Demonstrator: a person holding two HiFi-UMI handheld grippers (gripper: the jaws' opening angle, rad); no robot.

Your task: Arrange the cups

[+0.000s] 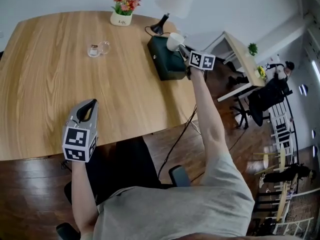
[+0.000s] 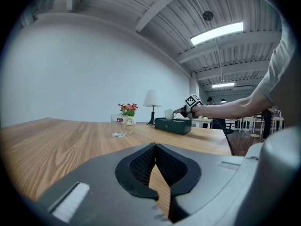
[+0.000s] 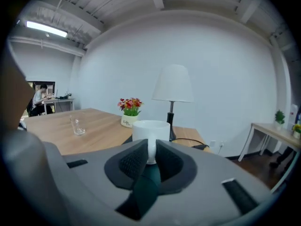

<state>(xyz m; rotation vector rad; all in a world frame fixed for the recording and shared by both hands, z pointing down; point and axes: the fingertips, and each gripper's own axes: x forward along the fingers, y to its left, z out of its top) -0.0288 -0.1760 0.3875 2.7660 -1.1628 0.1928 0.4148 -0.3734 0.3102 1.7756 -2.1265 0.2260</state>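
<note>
Arrangement in progress: the right gripper (image 3: 149,158) is clenched on what appears to be the handle of the white cup (image 3: 150,130). It holds the cup over the dark green box (image 1: 167,64) at the right side of the table (image 1: 45,109), while the glass cup (image 1: 98,49) stands alone, well apart, so the cups are judged not yet grouped. The left gripper (image 2: 155,147) sits by the table's near edge, jaws closed on nothing. Count: two cups (one white, one glass), one box, one lamp (image 1: 172,4), one flower pot (image 1: 121,14), two grippers.
</note>
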